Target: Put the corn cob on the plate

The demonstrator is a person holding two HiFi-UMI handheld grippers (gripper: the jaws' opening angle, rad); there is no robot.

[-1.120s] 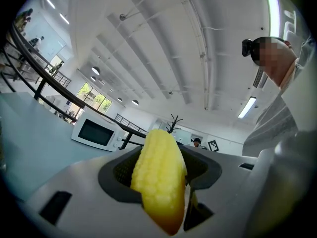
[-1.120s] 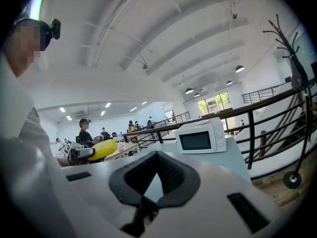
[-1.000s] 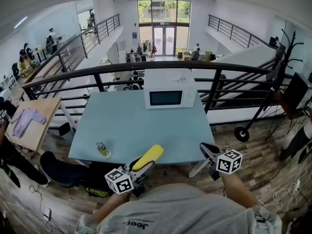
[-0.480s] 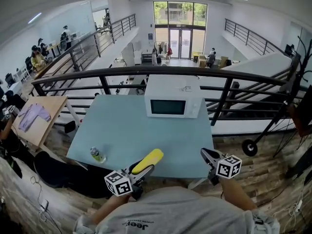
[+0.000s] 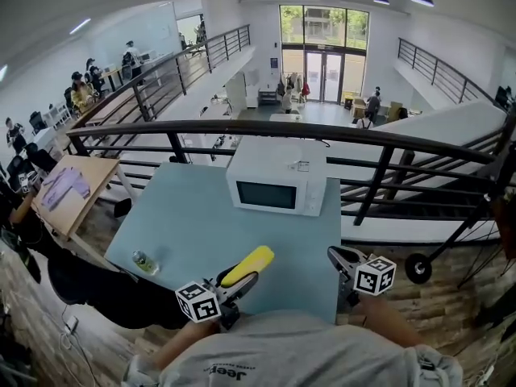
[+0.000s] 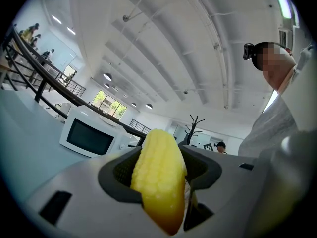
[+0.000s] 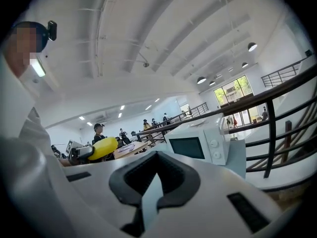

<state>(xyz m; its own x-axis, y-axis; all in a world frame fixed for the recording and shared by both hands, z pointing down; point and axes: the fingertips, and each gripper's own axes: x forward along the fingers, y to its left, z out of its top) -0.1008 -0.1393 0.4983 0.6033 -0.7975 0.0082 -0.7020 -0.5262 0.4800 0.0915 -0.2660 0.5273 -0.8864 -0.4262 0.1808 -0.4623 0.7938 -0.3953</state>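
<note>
Left gripper (image 5: 242,280): jaws set moderately wide, clamped on the corn cob (image 5: 247,265).
Corn cob: carried over the near edge of the table (image 5: 193,216), at 6 o'clock from the microwave (image 5: 276,185).
Right gripper (image 5: 334,255): jaws brought together at the tips, nothing held.

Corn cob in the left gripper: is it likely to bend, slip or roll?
The corn cob looks stiff: it sticks out past the left gripper without sagging. Its round, tapered shape suggests it may roll if laid on the flat table. The bumpy kernels probably give the jaws some bite, so slipping seems unlikely.
</note>
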